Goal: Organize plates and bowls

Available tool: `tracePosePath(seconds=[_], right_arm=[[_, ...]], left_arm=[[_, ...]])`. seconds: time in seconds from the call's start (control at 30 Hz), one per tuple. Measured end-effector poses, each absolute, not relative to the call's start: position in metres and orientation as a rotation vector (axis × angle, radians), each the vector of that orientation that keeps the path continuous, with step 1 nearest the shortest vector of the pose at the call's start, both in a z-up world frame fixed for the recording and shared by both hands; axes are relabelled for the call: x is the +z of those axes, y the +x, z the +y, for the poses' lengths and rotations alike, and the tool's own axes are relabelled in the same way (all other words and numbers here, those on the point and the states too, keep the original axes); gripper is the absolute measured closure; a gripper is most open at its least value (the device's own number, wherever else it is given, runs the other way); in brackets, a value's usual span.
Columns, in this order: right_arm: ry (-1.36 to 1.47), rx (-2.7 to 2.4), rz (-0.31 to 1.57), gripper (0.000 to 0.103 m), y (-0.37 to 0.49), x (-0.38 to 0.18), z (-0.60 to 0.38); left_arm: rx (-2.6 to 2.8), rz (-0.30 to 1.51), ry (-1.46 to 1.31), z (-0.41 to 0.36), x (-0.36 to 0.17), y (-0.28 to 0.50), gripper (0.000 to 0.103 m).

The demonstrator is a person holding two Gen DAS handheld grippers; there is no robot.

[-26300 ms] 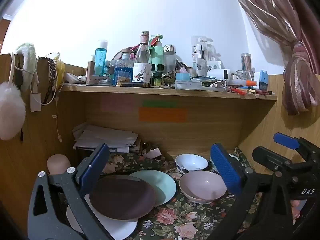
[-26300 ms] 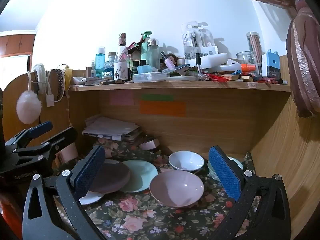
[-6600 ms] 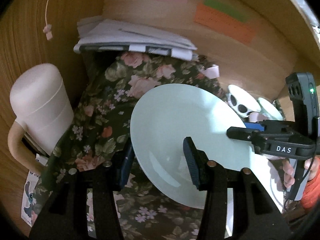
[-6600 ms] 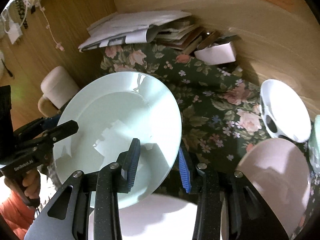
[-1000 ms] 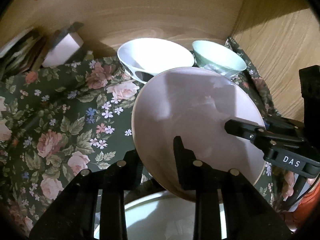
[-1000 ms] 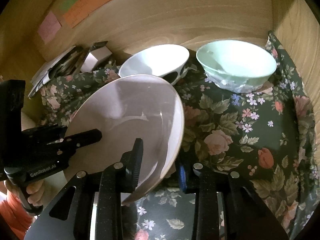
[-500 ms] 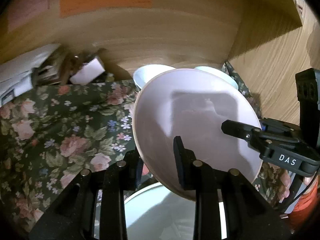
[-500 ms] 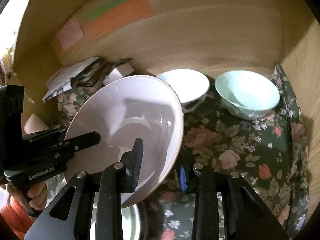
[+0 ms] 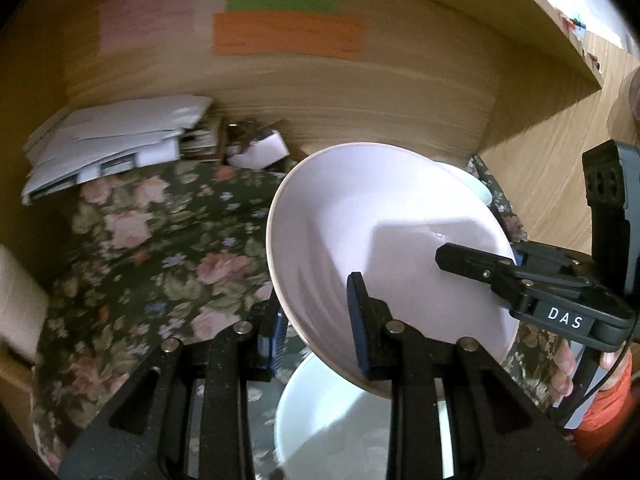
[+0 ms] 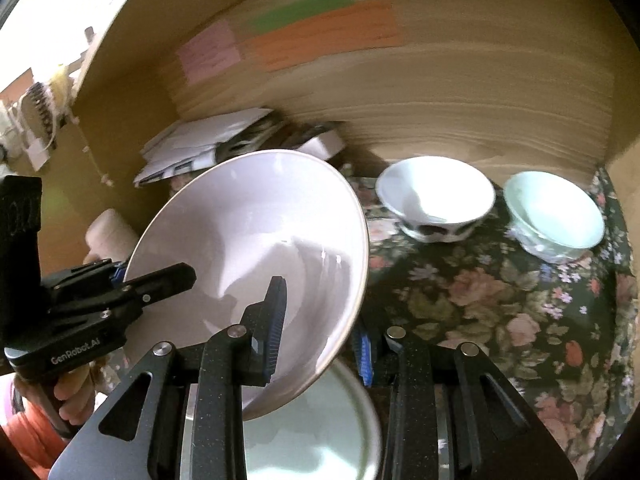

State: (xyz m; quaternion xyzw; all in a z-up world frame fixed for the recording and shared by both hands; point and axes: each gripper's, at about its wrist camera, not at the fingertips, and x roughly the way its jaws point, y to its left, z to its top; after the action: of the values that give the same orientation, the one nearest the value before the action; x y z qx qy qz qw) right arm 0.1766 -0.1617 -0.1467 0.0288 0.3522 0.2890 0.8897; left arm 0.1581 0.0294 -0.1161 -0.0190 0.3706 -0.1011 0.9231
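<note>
You hold the pink bowl (image 9: 384, 240) lifted off the floral cloth (image 9: 152, 256), tilted, with both tongs: your left tongs (image 9: 318, 322) pinch its near rim, and your right tongs (image 10: 320, 328) pinch the opposite rim. Directly below it lies the pale green plate (image 10: 316, 428). Beyond your right tongs stand the white bowl (image 10: 436, 196) and green bowl (image 10: 554, 212).

Both views are warm and fairly dim, with daylight entering from the upper corners, blown out to white. Strong fisheye bending curves the wooden back wall (image 9: 360, 80) and darkens the edges. Motion blur smears the floral cloth (image 9: 160, 248) and paper stack (image 9: 116, 148). The pink bowl (image 10: 256, 240) shows soft glare and hard-edged shadows across its inside.
</note>
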Motion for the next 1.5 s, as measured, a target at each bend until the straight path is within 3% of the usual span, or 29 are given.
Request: tracePosePath(seconds=[0.7,1.5], right_arm=[[-0.084,0.804,0.772,0.075,0.148,-0.161,-0.059],[-0.303,0.83,0.962,0.075,0.168,-0.214,0.013]], left_arm=[[0.003,0.751,-0.138,0.12,-0.131,0.084,0.075],[0.062,0.881,-0.255,0.18,-0.194,0.091,0.075]])
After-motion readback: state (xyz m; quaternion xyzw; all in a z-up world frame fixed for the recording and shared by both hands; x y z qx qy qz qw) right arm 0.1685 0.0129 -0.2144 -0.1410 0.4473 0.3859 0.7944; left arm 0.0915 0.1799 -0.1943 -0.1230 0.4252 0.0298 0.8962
